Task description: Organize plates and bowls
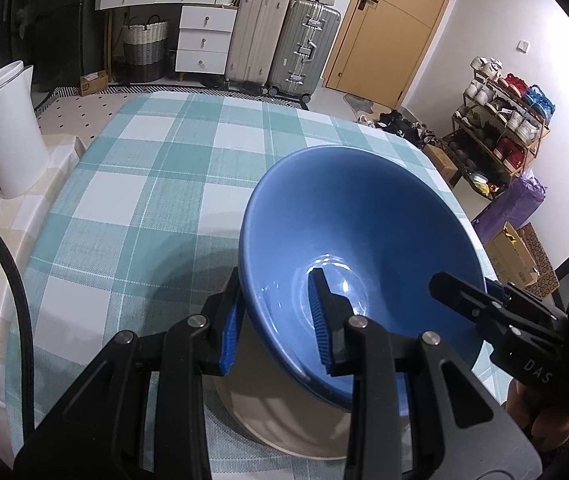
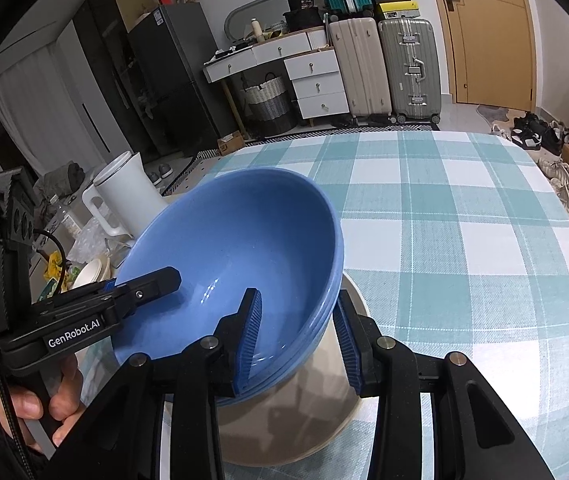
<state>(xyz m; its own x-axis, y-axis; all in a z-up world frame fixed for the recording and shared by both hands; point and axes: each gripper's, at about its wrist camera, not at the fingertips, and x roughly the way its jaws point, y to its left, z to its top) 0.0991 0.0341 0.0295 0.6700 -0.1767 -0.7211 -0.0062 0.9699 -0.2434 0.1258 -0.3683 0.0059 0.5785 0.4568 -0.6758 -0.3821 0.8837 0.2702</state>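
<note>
A stack of blue bowls (image 1: pixel 364 232) hangs tilted just over a beige plate (image 1: pixel 284 420) that lies on the teal checked tablecloth (image 1: pixel 156 168). My left gripper (image 1: pixel 276 322) is shut on the stack's near-left wall, one blue pad inside and one outside. In the right wrist view the right gripper (image 2: pixel 298 340) is shut on the near-right wall of the blue bowls (image 2: pixel 236 240), above the same beige plate (image 2: pixel 304 420). Each gripper shows in the other's view, clamped on the opposite rim. Whether the stack touches the plate I cannot tell.
A white jug (image 1: pixel 4 132) stands on the side counter left of the table, with clutter beside it. A hand (image 2: pixel 44 400) holds the left gripper's grip. Suitcases (image 1: pixel 284 40), drawers and a shoe rack (image 1: pixel 500 128) stand beyond the table's far edge.
</note>
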